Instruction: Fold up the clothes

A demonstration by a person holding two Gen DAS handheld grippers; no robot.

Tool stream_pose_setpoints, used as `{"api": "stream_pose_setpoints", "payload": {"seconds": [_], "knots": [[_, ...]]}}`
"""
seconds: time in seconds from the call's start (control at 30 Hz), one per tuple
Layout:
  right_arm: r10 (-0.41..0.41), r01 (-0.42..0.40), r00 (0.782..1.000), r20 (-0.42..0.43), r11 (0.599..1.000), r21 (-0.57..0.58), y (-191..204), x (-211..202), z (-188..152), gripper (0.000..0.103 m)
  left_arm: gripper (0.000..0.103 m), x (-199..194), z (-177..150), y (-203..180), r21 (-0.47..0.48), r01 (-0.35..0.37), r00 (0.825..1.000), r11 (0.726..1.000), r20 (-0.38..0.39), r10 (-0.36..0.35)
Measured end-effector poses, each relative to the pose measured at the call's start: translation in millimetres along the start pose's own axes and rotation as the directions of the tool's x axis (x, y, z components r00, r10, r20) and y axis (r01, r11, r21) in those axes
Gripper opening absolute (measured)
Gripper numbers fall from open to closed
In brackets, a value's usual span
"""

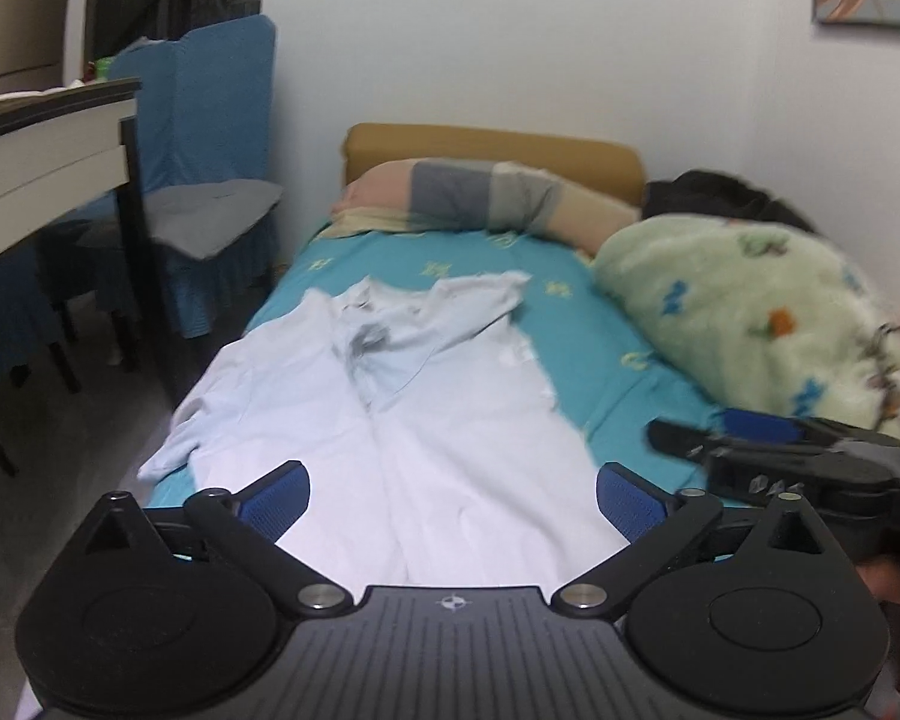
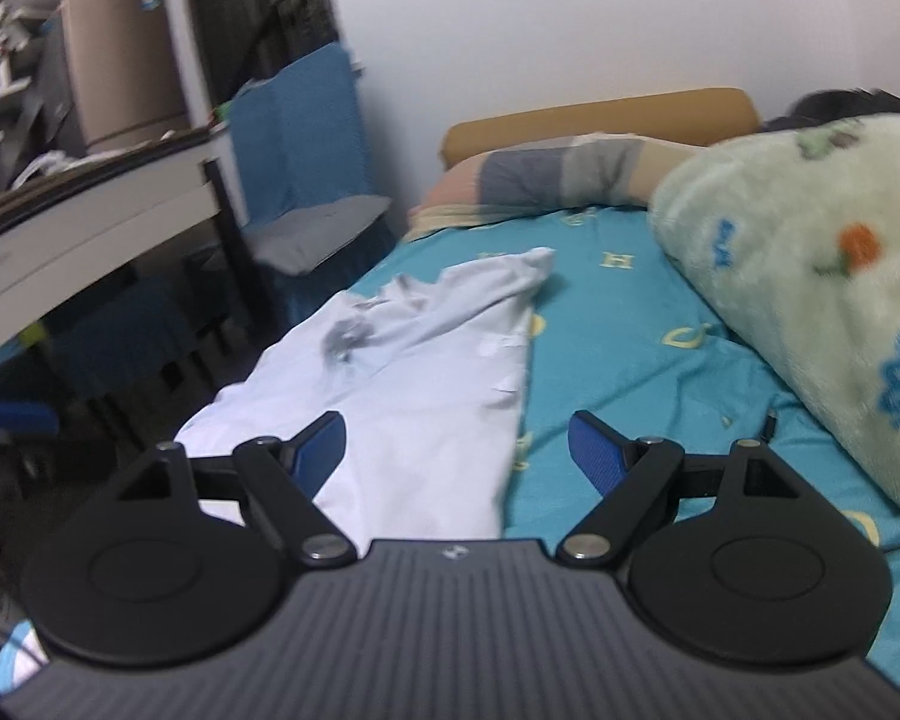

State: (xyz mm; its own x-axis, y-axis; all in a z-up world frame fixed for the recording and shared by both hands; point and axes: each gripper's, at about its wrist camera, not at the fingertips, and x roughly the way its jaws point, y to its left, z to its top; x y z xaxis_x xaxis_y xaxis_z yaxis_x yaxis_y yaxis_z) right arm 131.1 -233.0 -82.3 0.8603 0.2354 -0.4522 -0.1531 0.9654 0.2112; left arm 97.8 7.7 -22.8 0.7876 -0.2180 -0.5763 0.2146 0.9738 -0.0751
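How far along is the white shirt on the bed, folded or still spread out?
Partly folded: the white shirt lies long on the teal bedsheet, sleeve and side turned inward near the collar. Left gripper and right gripper both open.

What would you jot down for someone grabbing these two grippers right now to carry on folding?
Left gripper: open, holding nothing, above the near end of the white shirt.
Right gripper: open, holding nothing, over the shirt's right edge.
The shirt lies spread lengthwise on the teal bed sheet, collar end rumpled, one sleeve lying across it. A fleece blanket is bunched at the right.
Done: shirt laid out.
Left: all main folds.
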Motion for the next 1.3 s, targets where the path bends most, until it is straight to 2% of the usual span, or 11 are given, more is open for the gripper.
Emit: {"api": "stream_pose_setpoints", "payload": {"seconds": [0.17,0.27,0.33,0.4,0.57,0.77,0.93,1.0,1.07,1.17,1.3], "knots": [[0.031,-0.058,0.992,-0.122,0.973,-0.225,36.8,45.9,35.1,0.083,0.103,-14.3,7.1,44.2,-0.102,-0.018,1.0,0.995,0.017,0.019],[0.032,-0.103,0.978,-0.207,0.933,-0.346,71.5,94.1,59.9,0.082,0.103,-22.9,12.0,68.2,-0.046,-0.077,0.994,0.996,0.07,0.08],[0.059,-0.175,0.957,-0.285,0.9,-0.4,103.9,130.5,69.8,0.083,0.103,-24.4,12.2,87.9,-0.044,-0.087,0.991,0.995,0.093,0.091],[0.13,-0.301,0.909,-0.396,0.862,-0.408,141.1,167.6,72.3,0.082,0.103,-20.6,9.0,118.8,-0.164,-0.036,0.995,0.986,0.082,0.05],[0.213,-0.459,0.834,-0.508,0.779,-0.427,235.9,245.3,49.1,0.082,0.103,5.0,-5.3,189.9,-0.425,-0.036,0.999,0.905,0.006,0.043],[0.165,-0.53,0.794,-0.585,0.659,-0.534,315.6,315.6,-5.6,0.082,0.102,12.2,-24.4,237.7,-0.535,-0.253,0.963,0.806,-0.063,0.261],[0.108,-0.486,0.839,-0.534,0.59,-0.645,333.6,335.3,-33.0,0.072,0.102,9.8,-41.9,269.1,-0.641,-0.259,0.957,0.722,-0.07,0.282],[0.104,-0.462,0.859,-0.501,0.577,-0.673,333.8,335.2,-35.3,0.054,0.102,10.6,-45.2,276.4,-0.655,-0.26,0.956,0.709,-0.071,0.284],[0.1,-0.416,0.885,-0.455,0.607,-0.677,333.6,333.8,-30.6,0.004,0.102,9.1,-48.9,281.7,-0.668,-0.261,0.954,0.697,-0.066,0.294],[0.121,-0.342,0.928,-0.352,0.649,-0.68,332.6,323.3,-17.3,0.005,0.102,6.2,-52.9,285.0,-0.694,-0.235,0.958,0.68,-0.048,0.282],[0.141,-0.174,0.985,-0.102,0.805,-0.567,297.3,282.9,27.5,0.004,0.102,2.7,-55.4,282.6,-0.699,-0.194,0.966,0.688,-0.015,0.257]]}}
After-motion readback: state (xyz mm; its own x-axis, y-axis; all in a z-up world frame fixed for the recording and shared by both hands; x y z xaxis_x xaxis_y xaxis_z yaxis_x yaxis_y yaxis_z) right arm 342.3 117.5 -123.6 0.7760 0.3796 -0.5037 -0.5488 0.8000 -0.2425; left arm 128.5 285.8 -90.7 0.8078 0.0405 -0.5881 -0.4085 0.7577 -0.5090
